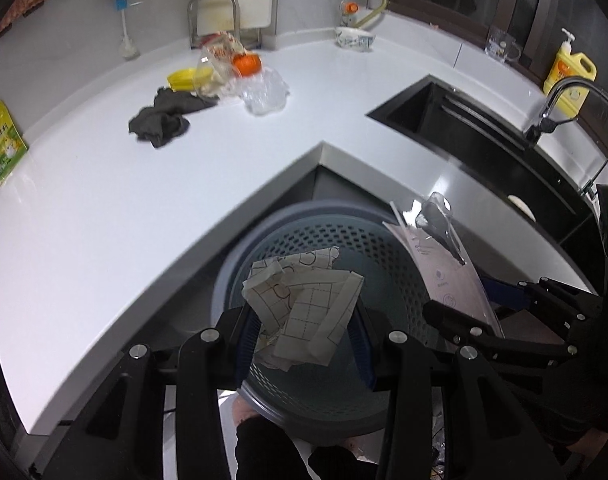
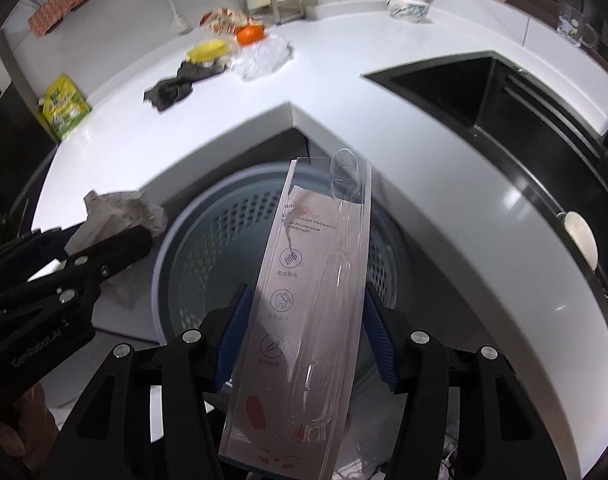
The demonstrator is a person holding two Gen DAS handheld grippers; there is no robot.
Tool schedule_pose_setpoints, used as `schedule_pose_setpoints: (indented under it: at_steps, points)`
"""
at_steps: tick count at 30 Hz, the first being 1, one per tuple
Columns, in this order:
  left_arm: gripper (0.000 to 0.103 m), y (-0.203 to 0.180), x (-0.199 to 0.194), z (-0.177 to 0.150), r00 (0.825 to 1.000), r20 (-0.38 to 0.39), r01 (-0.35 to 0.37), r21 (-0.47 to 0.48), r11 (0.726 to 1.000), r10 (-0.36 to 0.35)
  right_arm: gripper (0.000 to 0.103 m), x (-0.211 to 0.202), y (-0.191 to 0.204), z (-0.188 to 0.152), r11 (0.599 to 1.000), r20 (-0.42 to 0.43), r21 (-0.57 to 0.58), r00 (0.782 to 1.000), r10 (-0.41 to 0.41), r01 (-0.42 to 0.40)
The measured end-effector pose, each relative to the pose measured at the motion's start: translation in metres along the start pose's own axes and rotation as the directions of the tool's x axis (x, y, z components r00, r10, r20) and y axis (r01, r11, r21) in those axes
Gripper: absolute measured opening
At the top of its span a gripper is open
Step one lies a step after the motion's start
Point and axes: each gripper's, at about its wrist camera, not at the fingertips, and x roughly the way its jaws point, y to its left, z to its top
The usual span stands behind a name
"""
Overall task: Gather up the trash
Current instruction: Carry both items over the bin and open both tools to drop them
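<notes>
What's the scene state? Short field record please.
left gripper: shut on crumpled paper, above bin
right gripper: shut on toothbrush package, above bin
bin: perforated basket on the floor at the counter's inner corner
counter: dark rag, clear plastic wrap, orange, yellow lid
sink: right, black

The white countertop (image 1: pixel 103 208) holds a dark rag (image 1: pixel 163 118), crumpled plastic (image 1: pixel 263 90) (clear) and bowl (image 1: pixel 355 38).
</notes>
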Motion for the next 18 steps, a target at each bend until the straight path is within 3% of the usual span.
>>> schedule_pose_setpoints:
  at_steps: [18]
  points:
    - [0.044,0.011,0.063,-0.013,0.996,-0.089,-0.024,-0.112,0.993,0.014,0.054,0.066,-0.013,-0.003,0.996,-0.100,0.029,0.991,0.090,-0.087]
